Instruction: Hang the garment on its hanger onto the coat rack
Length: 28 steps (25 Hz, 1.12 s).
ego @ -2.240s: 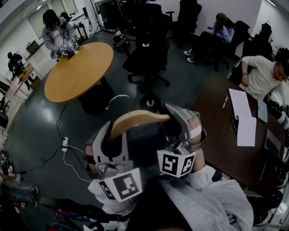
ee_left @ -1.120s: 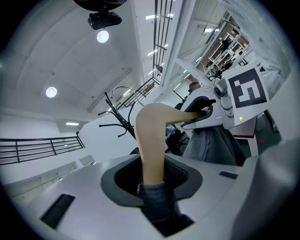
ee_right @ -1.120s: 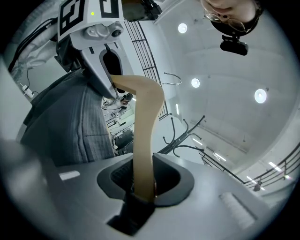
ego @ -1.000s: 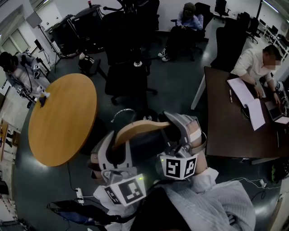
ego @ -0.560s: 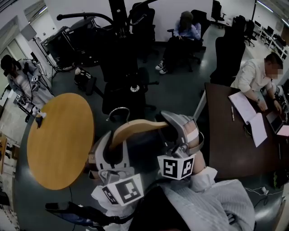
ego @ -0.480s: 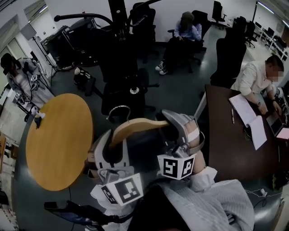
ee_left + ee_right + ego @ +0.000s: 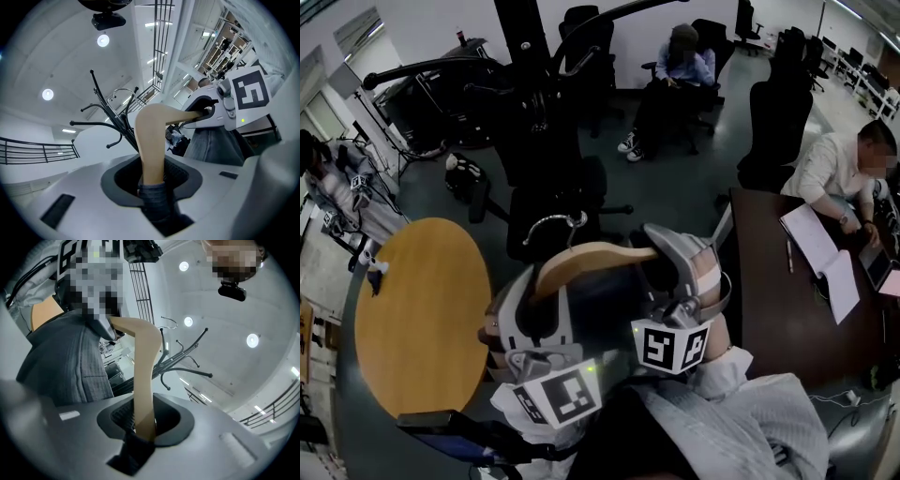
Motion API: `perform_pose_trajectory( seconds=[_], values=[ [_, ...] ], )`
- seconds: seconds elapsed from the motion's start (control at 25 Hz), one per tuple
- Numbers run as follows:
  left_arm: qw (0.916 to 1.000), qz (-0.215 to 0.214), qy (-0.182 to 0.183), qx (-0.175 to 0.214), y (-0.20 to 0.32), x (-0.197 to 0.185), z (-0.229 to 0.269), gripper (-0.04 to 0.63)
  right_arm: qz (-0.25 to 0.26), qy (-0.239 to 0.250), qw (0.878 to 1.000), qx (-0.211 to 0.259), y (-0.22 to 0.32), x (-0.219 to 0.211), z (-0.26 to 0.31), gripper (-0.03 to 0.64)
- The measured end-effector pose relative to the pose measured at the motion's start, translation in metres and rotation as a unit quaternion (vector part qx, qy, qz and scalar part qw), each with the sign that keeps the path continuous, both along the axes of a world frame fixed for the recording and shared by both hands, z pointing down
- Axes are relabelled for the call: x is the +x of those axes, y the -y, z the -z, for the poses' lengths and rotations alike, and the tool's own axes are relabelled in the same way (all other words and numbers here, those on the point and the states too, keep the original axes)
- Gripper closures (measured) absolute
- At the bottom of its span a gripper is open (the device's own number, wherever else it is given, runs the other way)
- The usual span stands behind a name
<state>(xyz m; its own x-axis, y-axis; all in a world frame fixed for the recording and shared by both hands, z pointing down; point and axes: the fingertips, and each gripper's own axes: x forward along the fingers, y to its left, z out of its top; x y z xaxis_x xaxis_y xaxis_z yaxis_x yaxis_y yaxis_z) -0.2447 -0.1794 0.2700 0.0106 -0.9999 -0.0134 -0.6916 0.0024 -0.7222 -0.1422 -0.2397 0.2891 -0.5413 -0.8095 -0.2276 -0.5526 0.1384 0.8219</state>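
Grey office floor, black chairs ahead, a dark desk point(image 7: 769, 291) off to my right with a person writing at it.

- Left hand-held gripper point(image 7: 528, 302): clamped on the left arm of the wooden hanger point(image 7: 592, 257). Its own view showed the jaws point(image 7: 152, 182) pinching wood and a fold of dark cloth together.
- Right hand-held gripper point(image 7: 682, 272): clamped on the hanger's other arm; the same pinch showed in its own view point(image 7: 140, 426).
- Garment point(image 7: 609, 302): draped over the hanger, hanging dark between the two grips, held up in front of my chest.
- Hanger's long axis ran left to right between my hands. Its metal hook point(image 7: 555, 222) stood up from the middle and curled towards the coat rack point(image 7: 534, 103).
- Coat rack: straight ahead and a little left, near but apart from the hook. Its curved arms point(image 7: 107, 117) rose above the hanger in both gripper views.
- Judgement: left hand sat slightly nearer the post. Next move called for lifting and pushing forward, keeping the hanger level so the hook could clear an arm.
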Motion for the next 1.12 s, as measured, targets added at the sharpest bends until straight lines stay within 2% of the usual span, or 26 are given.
perform_pose_trajectory(
  seconds=[0.4,0.68,0.88,1.12],
  values=[
    [0.9981,-0.054,0.016,0.024,0.086,-0.034,0.025,0.479,-0.058,0.018,0.998,0.022,0.075,-0.029,0.024,0.531],
    [0.9943,-0.097,0.021,0.040,0.126,-0.035,0.037,0.479,-0.097,0.025,0.994,0.037,0.107,-0.026,0.037,0.529],
    [0.9947,-0.097,0.010,0.033,0.150,-0.033,0.028,0.479,-0.098,0.016,0.995,0.031,0.131,-0.023,0.029,0.529],
    [0.9969,-0.078,-0.002,0.012,0.184,-0.045,0.020,0.479,-0.077,0.004,0.997,0.014,0.168,-0.036,0.023,0.528]
  ],
)
